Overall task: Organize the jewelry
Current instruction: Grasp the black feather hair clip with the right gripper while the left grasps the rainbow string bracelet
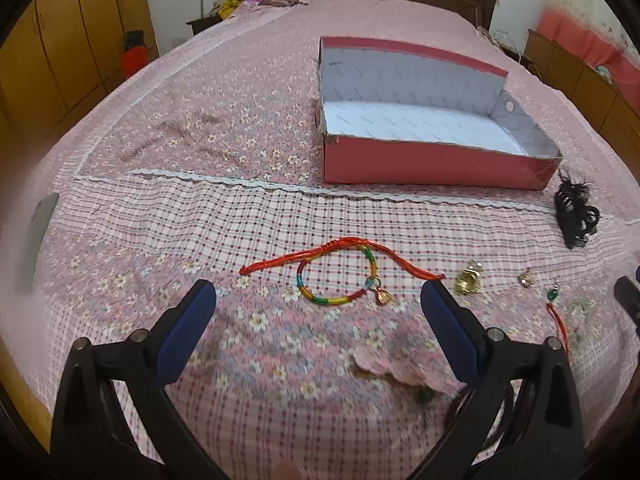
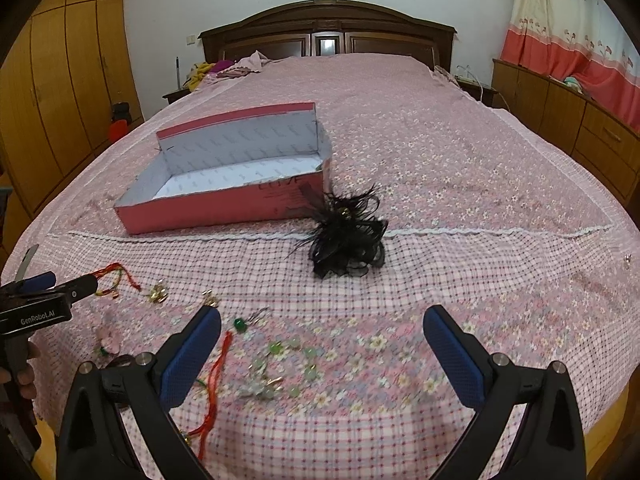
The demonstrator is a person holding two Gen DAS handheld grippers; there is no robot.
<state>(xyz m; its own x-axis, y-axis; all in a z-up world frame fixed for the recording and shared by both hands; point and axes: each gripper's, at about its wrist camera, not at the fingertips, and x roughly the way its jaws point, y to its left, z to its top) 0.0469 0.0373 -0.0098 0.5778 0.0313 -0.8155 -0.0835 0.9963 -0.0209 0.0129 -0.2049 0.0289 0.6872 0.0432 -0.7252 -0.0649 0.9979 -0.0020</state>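
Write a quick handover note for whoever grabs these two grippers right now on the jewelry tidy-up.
Left gripper: open, empty, hovering before the rainbow bracelet with its red cord.
Right gripper: open, empty, above the green bead bracelet.
Red box: open on the bed, nothing visible inside.
On the bedspread: gold trinket, small gold charm, green-bead red tassel, black feather hairpiece beside the box.
Done: nothing boxed yet.
Left: likely move every piece into the box.

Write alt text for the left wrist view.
The left gripper, jaws wide open and empty, hovers over a rainbow cord bracelet with a gold charm, lying on a pink floral bedspread. An open, empty red box sits beyond; small gold trinkets and a black feathered hairpiece lie to the right.
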